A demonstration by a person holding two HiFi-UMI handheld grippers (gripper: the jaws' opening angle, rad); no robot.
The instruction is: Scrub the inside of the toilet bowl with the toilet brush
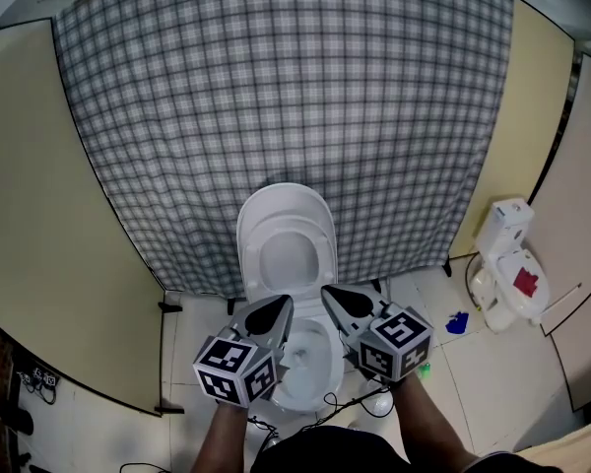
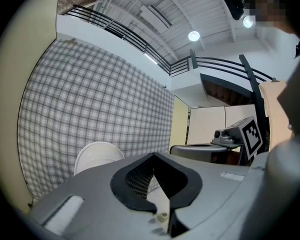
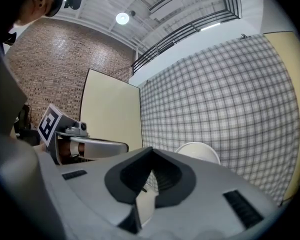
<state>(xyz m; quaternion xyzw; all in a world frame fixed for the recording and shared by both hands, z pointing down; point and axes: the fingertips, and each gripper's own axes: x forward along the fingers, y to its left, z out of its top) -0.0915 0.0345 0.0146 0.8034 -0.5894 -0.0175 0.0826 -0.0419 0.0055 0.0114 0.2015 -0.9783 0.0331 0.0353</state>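
A white toilet stands against the checked cloth, with its seat and lid [image 1: 252, 227] raised. Its open bowl [image 1: 313, 363] lies just below me. Both grippers hover side by side over the bowl and point toward the raised lid. My left gripper [image 1: 284, 302] is shut and holds nothing. My right gripper [image 1: 327, 291] is likewise shut and empty. The left gripper view shows its closed tips [image 2: 152, 156] aimed at the lid [image 2: 96, 156], with the right gripper [image 2: 235, 134] beside them. The right gripper view shows its tips [image 3: 151, 151] and the lid [image 3: 200, 151]. I cannot pick out a toilet brush.
A grey checked cloth [image 1: 286, 97] hangs behind the toilet between beige partition panels [image 1: 49, 215]. A white plastic object with a red patch [image 1: 507, 264] stands on the tiled floor at right, near a small blue item [image 1: 457, 323]. A black cable [image 1: 350, 402] and a white round thing [image 1: 379, 402] lie by the bowl.
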